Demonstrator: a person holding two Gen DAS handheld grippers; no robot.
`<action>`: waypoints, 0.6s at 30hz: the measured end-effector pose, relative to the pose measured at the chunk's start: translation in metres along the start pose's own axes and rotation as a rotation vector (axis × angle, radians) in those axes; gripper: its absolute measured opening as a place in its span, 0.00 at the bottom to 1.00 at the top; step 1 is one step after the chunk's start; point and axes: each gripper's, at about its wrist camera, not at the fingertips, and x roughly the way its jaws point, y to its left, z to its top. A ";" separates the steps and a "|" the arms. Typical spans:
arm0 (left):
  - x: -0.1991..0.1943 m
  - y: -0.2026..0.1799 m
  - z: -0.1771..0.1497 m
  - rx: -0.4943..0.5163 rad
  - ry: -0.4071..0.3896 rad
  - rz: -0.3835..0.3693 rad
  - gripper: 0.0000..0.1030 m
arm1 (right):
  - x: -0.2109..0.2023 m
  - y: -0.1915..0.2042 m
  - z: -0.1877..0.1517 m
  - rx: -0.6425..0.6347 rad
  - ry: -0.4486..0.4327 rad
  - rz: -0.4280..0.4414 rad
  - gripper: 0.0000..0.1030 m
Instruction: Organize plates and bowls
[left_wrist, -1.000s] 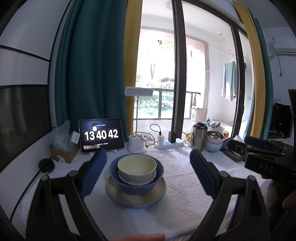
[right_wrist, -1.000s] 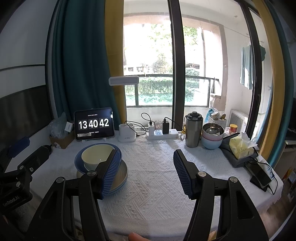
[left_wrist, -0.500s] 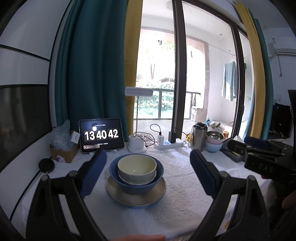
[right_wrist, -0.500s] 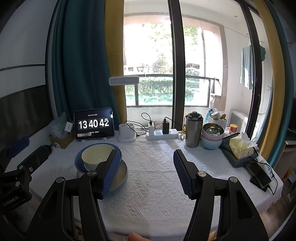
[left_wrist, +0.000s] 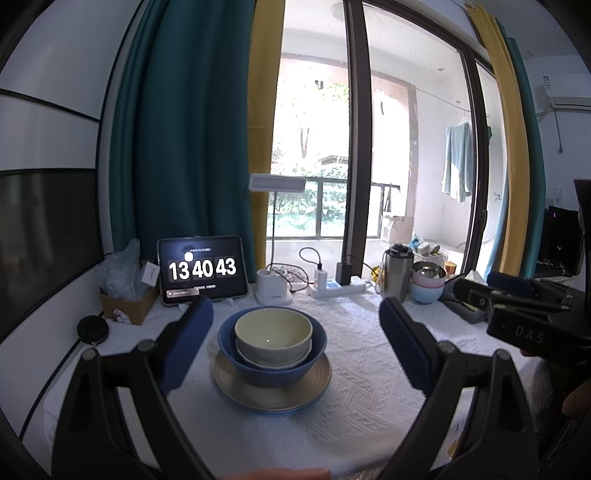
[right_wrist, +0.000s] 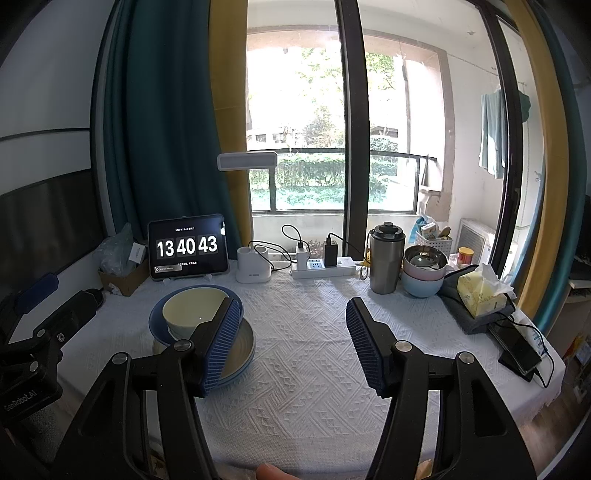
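Note:
A cream bowl (left_wrist: 272, 334) sits inside a blue bowl (left_wrist: 273, 365), which rests on a tan plate (left_wrist: 273, 395) over a blue plate on the white tablecloth. My left gripper (left_wrist: 295, 325) is open and empty, its fingers standing either side of the stack, held back from it. The stack also shows in the right wrist view, cream bowl (right_wrist: 190, 308) at centre left, partly behind my left finger. My right gripper (right_wrist: 291, 325) is open and empty over bare cloth to the right of the stack.
At the back stand a tablet clock (right_wrist: 186, 247), a lamp base (right_wrist: 252, 266), a power strip (right_wrist: 325, 269), a steel flask (right_wrist: 385, 258) and stacked pink and blue bowls (right_wrist: 423, 280). A tissue box (right_wrist: 478, 295) and a phone (right_wrist: 517, 349) lie at the right edge.
Neither gripper nor the stack has visibly moved. The clock has gone from 13 40 42 to 13 40 43.

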 end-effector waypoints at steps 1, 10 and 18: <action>0.000 0.000 0.000 0.000 0.000 0.000 0.90 | 0.000 0.000 0.000 0.000 0.001 -0.001 0.62; -0.001 -0.001 0.000 -0.002 0.001 -0.001 0.90 | 0.000 0.000 0.000 0.000 0.001 0.000 0.62; -0.002 -0.002 -0.002 -0.008 0.002 -0.009 0.90 | 0.000 0.001 -0.001 0.001 0.003 0.000 0.62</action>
